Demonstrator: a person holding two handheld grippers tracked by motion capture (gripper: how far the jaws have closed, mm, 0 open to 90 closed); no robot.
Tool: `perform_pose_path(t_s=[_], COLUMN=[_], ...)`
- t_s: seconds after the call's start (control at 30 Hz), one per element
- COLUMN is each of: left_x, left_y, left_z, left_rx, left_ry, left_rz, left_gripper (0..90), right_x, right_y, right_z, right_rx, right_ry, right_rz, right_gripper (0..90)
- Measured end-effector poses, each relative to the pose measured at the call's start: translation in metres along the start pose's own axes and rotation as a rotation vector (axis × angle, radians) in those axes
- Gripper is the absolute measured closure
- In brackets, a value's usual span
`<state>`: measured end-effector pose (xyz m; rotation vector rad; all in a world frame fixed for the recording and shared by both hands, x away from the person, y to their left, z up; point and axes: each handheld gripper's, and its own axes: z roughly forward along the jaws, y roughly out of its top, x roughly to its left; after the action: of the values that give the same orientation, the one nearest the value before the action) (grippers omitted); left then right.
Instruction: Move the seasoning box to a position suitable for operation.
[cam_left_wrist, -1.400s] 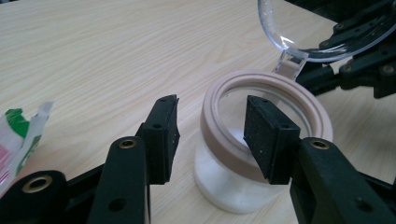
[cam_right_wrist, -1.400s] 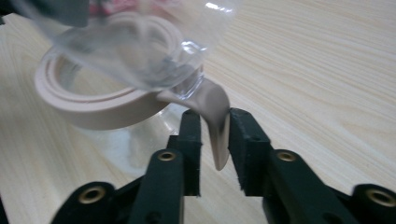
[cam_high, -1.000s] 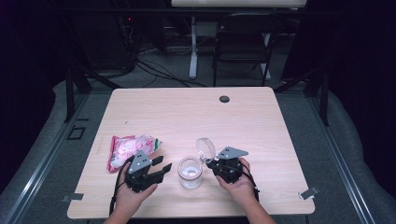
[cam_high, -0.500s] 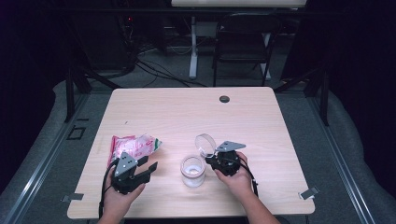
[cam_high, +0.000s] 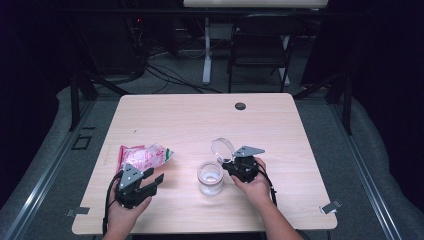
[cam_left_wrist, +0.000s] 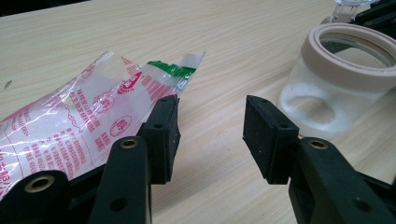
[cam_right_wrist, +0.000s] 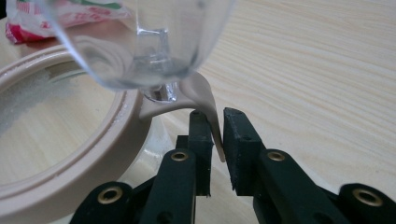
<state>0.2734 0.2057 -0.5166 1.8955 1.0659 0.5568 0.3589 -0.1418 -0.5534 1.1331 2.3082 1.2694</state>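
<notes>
My jar (cam_high: 210, 177) sits near the front edge of the counter (cam_high: 200, 120), about midway along it. It is a squat, clear container with a thick beige rim and a thin layer of white grains on its bottom. Its clear round lid (cam_high: 222, 148) stands tipped open, joined to the rim by a beige tab (cam_right_wrist: 205, 105). In the right gripper view the lid is cut off at the top edge, so I cannot make out its full shape.

My right gripper (cam_right_wrist: 215, 135) has its fingers either side of that tab. They have just been easing apart. One pad looks to touch the tab, and a narrow gap shows on the other side.

My left gripper (cam_left_wrist: 211, 133) hovers near the front left corner, fingers apart with nothing between them. Just beside the left finger (cam_left_wrist: 161, 133) lies a crinkled plastic packet (cam_left_wrist: 79, 121) printed in red with a green strip at its end. The print is too small for me to read, and the packet runs off the frame edge.
</notes>
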Motion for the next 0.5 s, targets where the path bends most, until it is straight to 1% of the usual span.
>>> perform_pose_path(t_s=[0.1, 0.13, 0.3, 0.4, 0.5], left_x=[0.001, 0.002, 0.007, 0.012, 0.018], left_y=[0.0, 0.0, 0.002, 0.002, 0.003], left_z=[0.0, 0.0, -0.002, -0.005, -0.006], left_rx=[-0.003, -0.002, -0.007, -0.02, -0.022], left_ry=[0.005, 0.005, 0.017, 0.025, 0.039], left_rz=[-0.002, -0.002, -0.017, -0.032, -0.039], left_gripper=[55.5, 55.4, 54.8, 54.2, 53.9], right_x=[-0.005, -0.006, -0.008, -0.007, -0.008], right_y=[-0.001, -0.002, -0.004, -0.005, -0.007], right_z=[0.002, 0.002, -0.003, -0.007, -0.007], right_rx=[0.007, 0.001, 0.007, 0.018, 0.031], right_ry=[-0.007, -0.005, -0.012, -0.021, -0.009], right_rz=[0.021, 0.03, 0.015, 0.009, 0.016], right_gripper=[78.3, 77.1, 74.2, 75.0, 78.7])
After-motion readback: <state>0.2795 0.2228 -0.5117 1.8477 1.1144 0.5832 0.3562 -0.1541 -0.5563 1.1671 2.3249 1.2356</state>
